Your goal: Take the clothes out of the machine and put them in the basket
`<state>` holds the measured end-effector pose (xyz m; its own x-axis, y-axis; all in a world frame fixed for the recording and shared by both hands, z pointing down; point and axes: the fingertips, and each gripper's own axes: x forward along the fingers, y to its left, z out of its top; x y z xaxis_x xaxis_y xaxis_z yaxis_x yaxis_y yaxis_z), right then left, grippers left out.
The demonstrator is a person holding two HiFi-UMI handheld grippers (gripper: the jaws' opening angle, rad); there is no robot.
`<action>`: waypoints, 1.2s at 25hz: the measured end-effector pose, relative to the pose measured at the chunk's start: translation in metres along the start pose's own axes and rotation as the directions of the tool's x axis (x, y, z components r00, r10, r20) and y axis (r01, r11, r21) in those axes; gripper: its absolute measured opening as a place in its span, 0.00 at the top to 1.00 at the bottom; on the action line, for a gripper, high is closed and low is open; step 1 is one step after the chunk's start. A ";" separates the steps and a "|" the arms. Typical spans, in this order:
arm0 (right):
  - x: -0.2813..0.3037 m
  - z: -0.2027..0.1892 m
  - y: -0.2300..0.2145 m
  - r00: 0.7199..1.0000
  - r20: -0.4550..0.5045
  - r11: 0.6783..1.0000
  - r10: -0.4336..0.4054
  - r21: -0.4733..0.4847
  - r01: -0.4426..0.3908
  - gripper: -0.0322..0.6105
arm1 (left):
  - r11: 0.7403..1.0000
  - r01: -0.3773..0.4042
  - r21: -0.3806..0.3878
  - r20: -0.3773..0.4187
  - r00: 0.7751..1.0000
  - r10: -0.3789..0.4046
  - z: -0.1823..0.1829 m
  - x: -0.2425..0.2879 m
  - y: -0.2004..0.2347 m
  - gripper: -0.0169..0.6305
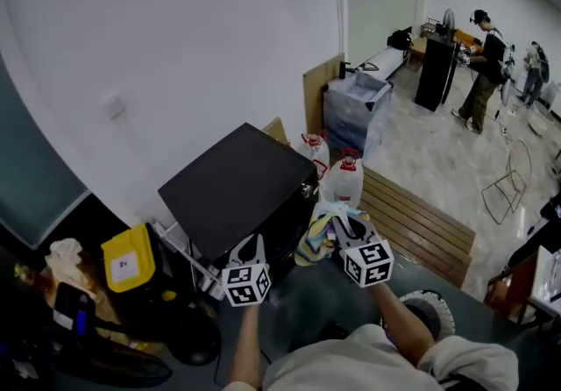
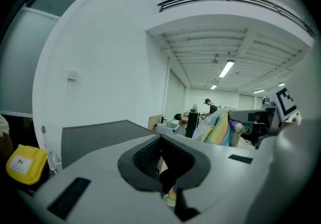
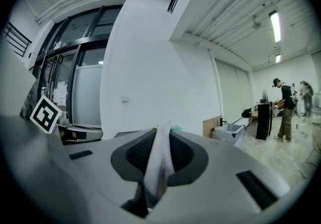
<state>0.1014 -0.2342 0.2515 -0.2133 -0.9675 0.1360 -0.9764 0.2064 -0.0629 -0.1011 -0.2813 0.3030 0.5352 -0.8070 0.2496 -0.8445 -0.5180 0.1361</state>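
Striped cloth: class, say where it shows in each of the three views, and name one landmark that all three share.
Head view: striped cloth low centre, at the right gripper, beside the black machine.
Left gripper view: right of centre, at the right gripper.
Right gripper view: a pale fold pinched between the jaws, bottom centre.
Shared landmark: the standing person in dark clothes, far back in every view.

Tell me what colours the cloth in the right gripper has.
The cloth is striped in yellow, teal and pale blue; the left gripper view shows it best.
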 end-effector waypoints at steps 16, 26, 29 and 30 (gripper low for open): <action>-0.145 -0.002 -0.048 0.927 0.042 0.928 -0.372 0.055 0.369 0.85 | 0.912 0.397 0.101 -0.057 0.918 -0.393 -0.007 0.027 -0.128 0.95; -0.310 -0.009 -0.116 0.749 0.059 0.751 -0.660 0.070 0.657 0.85 | 0.726 0.671 0.149 -0.150 0.741 -0.654 -0.038 0.029 -0.309 0.95; -0.358 -0.011 -0.140 0.695 0.064 0.698 -0.716 0.079 0.712 0.85 | 0.671 0.722 0.171 -0.164 0.692 -0.703 -0.042 0.029 -0.367 0.95; -0.375 -0.013 -0.149 0.676 0.065 0.679 -0.734 0.083 0.730 0.85 | 0.649 0.740 0.173 -0.173 0.672 -0.720 -0.046 0.028 -0.388 0.95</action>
<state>0.3260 0.0995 0.2225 0.5749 -0.8148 0.0743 -0.8157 -0.5779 -0.0255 0.2404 -0.0904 0.3016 0.9644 -0.1203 0.2356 -0.1488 -0.9830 0.1072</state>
